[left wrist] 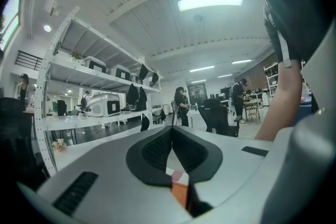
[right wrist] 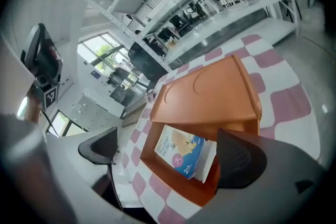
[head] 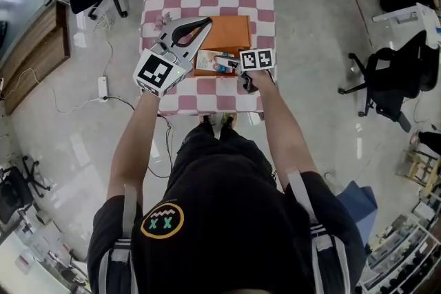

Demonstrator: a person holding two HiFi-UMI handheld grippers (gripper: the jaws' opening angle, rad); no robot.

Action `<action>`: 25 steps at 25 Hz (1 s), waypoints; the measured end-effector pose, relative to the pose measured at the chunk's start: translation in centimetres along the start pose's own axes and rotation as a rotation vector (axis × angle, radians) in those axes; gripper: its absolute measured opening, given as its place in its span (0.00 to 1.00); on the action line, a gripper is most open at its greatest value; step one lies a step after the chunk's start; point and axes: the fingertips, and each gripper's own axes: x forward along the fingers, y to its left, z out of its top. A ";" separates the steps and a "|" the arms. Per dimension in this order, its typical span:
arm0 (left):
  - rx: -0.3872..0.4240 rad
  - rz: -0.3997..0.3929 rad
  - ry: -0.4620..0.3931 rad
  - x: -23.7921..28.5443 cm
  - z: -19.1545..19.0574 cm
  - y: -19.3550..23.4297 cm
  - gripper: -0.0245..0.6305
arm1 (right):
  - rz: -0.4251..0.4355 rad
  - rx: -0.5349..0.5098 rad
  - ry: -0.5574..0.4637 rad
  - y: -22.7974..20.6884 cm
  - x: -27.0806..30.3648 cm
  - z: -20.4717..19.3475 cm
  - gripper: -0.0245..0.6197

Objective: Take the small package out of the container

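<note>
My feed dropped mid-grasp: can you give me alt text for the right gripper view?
The right gripper holds its jaws wide apart either side of a small blue-and-white package lying in an open orange container. The lid lies folded back beyond it on a pink-and-white checked tablecloth.

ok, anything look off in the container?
Nothing stands out. The small package lies flat and intact in the orange container, with the lid lying open beyond it. No spills on the checkered cloth.
</note>
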 end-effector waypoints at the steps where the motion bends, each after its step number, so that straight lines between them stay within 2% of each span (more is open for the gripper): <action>1: -0.006 0.007 0.005 0.1 -0.1 0.2 0.07 | 0.015 0.044 0.012 -0.1 0.4 -0.3 0.96; 4: -0.011 0.019 0.018 0.4 -0.1 0.7 0.07 | 0.035 0.148 0.055 -0.7 1.1 -1.3 0.96; 10: -0.009 0.023 0.016 0.4 -0.1 1.4 0.07 | 0.021 0.242 0.123 -2.5 2.1 -2.8 0.95; 15: -0.008 0.014 0.007 0.6 -0.3 1.7 0.07 | -0.011 0.258 0.198 -3.0 3.2 -3.8 0.95; 19: -0.012 0.009 0.017 0.6 -0.5 1.8 0.07 | -0.019 0.272 0.218 -3.3 3.6 -3.7 0.95; 25: -0.011 0.012 0.008 0.4 0.0 2.0 0.07 | -0.008 0.274 0.239 -3.6 4.2 -3.7 0.88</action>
